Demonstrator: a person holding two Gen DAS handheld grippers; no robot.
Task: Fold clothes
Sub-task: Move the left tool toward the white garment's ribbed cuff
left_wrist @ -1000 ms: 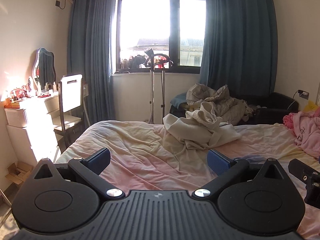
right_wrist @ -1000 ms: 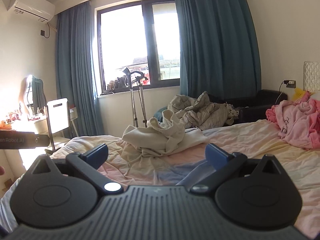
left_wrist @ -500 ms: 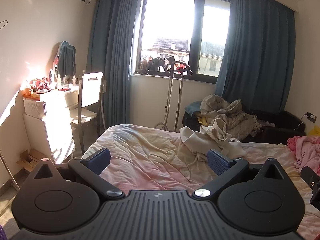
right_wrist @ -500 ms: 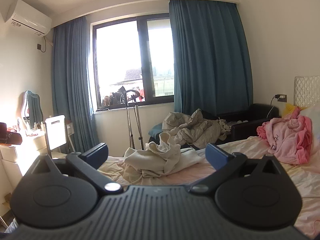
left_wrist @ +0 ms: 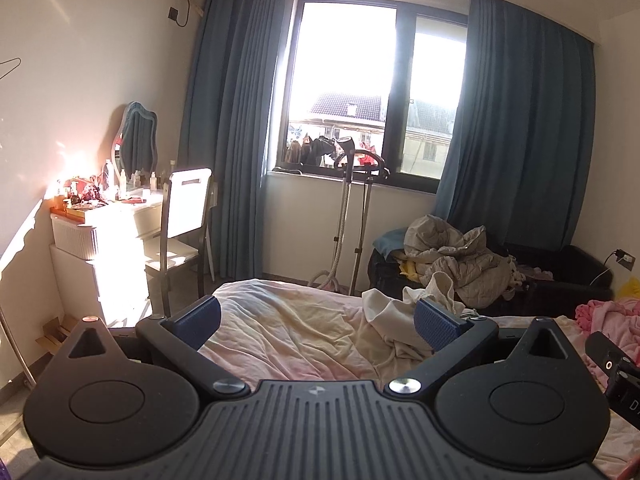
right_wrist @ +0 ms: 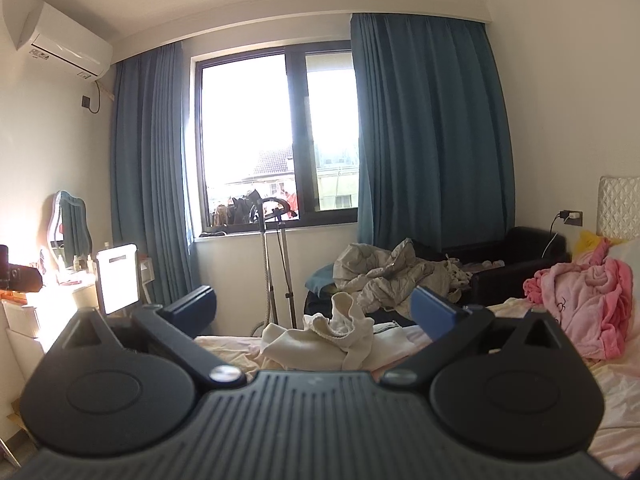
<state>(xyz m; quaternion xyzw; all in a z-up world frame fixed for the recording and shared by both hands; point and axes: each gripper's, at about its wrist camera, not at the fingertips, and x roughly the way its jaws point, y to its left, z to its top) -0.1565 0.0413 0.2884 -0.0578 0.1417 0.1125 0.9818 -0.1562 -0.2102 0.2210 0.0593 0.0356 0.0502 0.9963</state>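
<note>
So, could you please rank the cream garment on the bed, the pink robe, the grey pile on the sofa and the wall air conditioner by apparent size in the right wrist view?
1. grey pile
2. pink robe and cream garment: too alike to rank, and both are partly hidden by the gripper
3. air conditioner

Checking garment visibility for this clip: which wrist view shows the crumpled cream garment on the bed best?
The right wrist view: the cream garment sits centred between the open fingers, its folds unobstructed. In the left wrist view the cream garment lies off to the right, partly hidden behind the left gripper's right finger.
</note>
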